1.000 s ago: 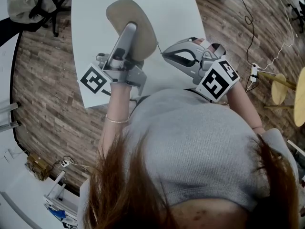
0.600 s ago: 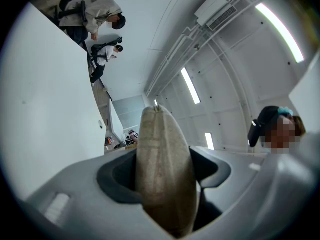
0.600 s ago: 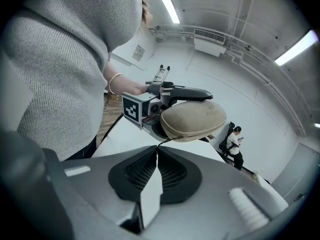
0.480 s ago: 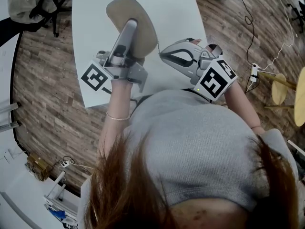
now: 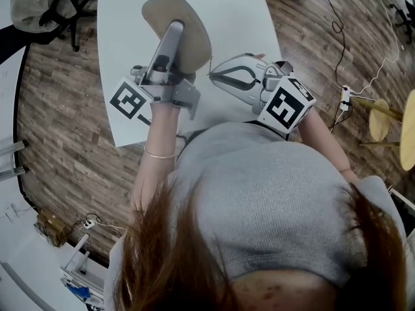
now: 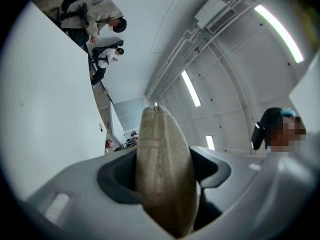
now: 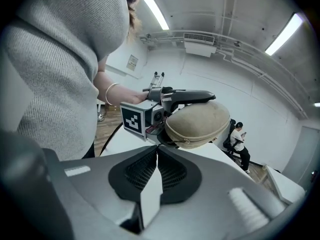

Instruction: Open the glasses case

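Note:
A beige oval glasses case [image 5: 162,15] is held up above the white table [image 5: 126,63], seen edge-on in the left gripper view [image 6: 162,174]. My left gripper [image 5: 174,41] clamps it across its flat sides, one finger [image 5: 170,50] lying on top. My right gripper [image 5: 212,76] comes in from the right with its jaws closed at the case's near rim. There it pinches the thin zipper pull [image 5: 211,65]. In the right gripper view the closed tips [image 7: 156,149] meet just under the case [image 7: 200,124], by its zip seam.
The table's near edge [image 5: 149,138] lies just in front of the person's body. A chair with a jacket [image 5: 32,5] stands at the far left on the wooden floor. A round stool [image 5: 379,118] and cables [image 5: 343,96] are at the right. A seated person [image 7: 240,141] is far behind.
The right gripper has shifted left and slightly up, closer to the case, and rolled a little. The left gripper and case have crept upward in the view.

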The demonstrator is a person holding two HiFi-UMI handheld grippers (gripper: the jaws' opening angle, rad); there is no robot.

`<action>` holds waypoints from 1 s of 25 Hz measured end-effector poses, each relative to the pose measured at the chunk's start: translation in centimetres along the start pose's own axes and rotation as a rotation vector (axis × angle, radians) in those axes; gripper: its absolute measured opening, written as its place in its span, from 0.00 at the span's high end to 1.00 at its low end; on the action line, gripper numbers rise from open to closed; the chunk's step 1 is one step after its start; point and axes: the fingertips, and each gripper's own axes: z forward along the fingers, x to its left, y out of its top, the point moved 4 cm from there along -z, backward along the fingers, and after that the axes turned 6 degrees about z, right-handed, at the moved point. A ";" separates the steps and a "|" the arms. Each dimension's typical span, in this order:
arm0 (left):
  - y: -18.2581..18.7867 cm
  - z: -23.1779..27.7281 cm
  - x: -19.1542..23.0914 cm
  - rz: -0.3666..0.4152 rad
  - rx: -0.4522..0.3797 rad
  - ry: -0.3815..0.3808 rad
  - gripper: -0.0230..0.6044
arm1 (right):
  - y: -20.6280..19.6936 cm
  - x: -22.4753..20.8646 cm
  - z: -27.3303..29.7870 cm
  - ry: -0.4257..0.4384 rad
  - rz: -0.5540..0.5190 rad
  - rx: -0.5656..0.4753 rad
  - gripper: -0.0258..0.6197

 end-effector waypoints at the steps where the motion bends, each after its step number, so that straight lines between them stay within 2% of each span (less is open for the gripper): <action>1: 0.1 0.2 0.2 -0.001 -0.001 0.001 0.50 | 0.1 -0.2 0.1 0.005 0.014 -0.011 0.94; 12: 0.8 1.1 1.2 -0.011 -0.003 0.009 0.50 | 0.7 -0.7 1.6 0.064 0.096 -0.077 0.94; 25: 0.9 1.1 1.4 -0.009 -0.002 0.013 0.50 | 1.0 -0.2 2.7 0.105 0.101 -0.084 0.94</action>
